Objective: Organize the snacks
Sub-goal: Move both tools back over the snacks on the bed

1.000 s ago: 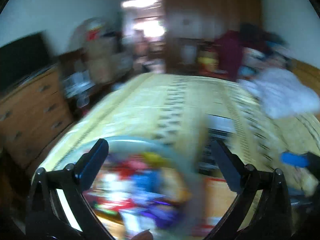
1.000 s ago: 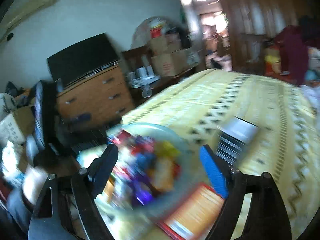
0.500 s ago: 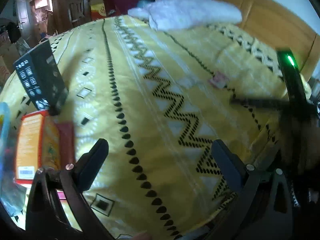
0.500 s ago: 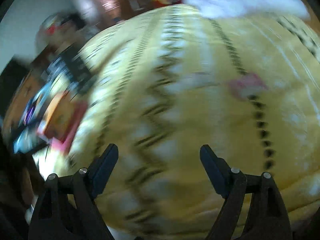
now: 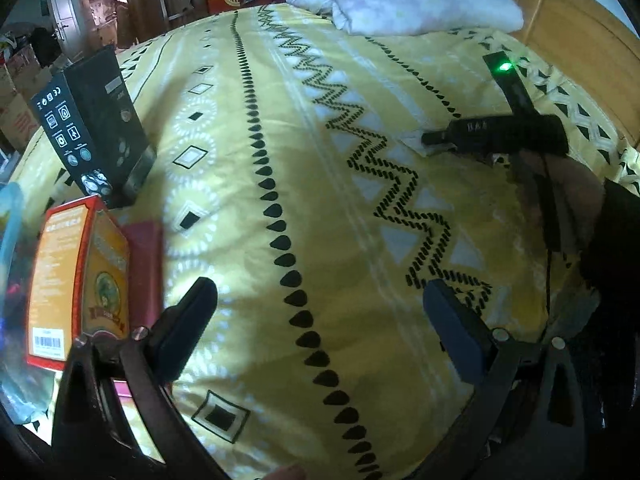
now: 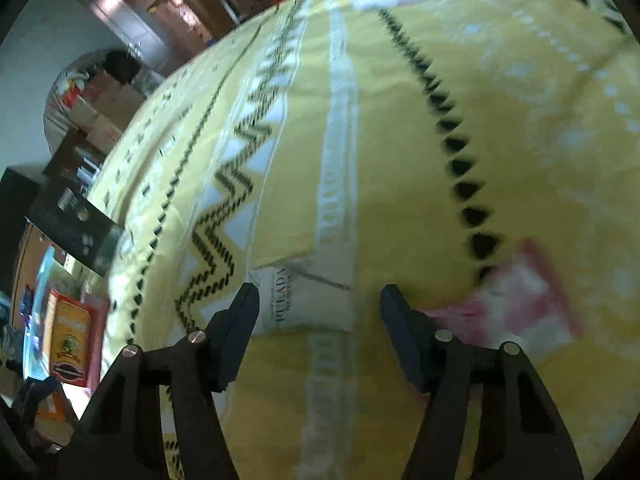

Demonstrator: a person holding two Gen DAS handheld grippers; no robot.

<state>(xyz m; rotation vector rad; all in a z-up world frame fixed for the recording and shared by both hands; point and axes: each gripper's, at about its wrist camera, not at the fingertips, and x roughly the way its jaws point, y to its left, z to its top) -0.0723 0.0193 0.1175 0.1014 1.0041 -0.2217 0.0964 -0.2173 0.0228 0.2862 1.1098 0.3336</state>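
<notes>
The left gripper (image 5: 316, 300) hangs with jaws wide apart over bare yellow patterned bedspread (image 5: 320, 160), nothing between them. The right gripper (image 6: 316, 300) is closing, its jaws apart around a flat white printed snack packet (image 6: 308, 300) lying on the cover; a blurred pink-and-white packet (image 6: 520, 292) lies just beside. Farther left stand an orange cardboard box (image 5: 80, 276) and a tall black box (image 5: 96, 124).

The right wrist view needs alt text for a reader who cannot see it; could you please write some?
The right gripper, jaws closing, points down at a small white snack packet lying between its fingers on a yellow patterned bedspread, pads not yet pressing it. A blurred pink-and-white packet lies just right; far left stand an orange box and a black box.
</notes>
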